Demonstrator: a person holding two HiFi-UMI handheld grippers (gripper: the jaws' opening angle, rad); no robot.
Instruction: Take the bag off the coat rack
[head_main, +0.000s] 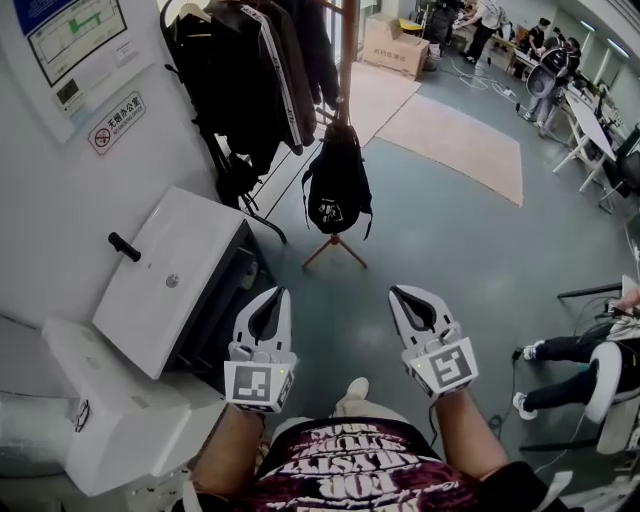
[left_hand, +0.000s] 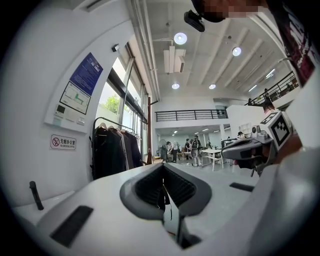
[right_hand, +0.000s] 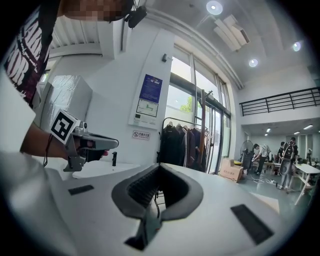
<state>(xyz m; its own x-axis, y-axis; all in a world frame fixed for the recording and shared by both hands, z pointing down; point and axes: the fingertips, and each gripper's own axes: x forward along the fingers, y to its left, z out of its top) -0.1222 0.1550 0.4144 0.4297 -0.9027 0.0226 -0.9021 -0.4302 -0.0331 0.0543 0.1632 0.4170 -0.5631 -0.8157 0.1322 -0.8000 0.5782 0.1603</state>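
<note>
Bag (head_main: 337, 190): hangs on the rack (head_main: 346, 60), well ahead of both grippers; plain only in the head view.
Left gripper (head_main: 277, 293): jaws together, empty.
Right gripper (head_main: 399, 293): jaws together, empty.
Right gripper view: coats (right_hand: 182, 145) on a rail.

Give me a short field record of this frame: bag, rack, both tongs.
bag: black, hanging on the coat rack, untouched
coat rack: wooden pole, ahead of the person
left tongs: shut, empty, short of the bag
right tongs: shut, empty, short of the bag
nearby: dark coats left of the rack; white sink at lower left
</note>
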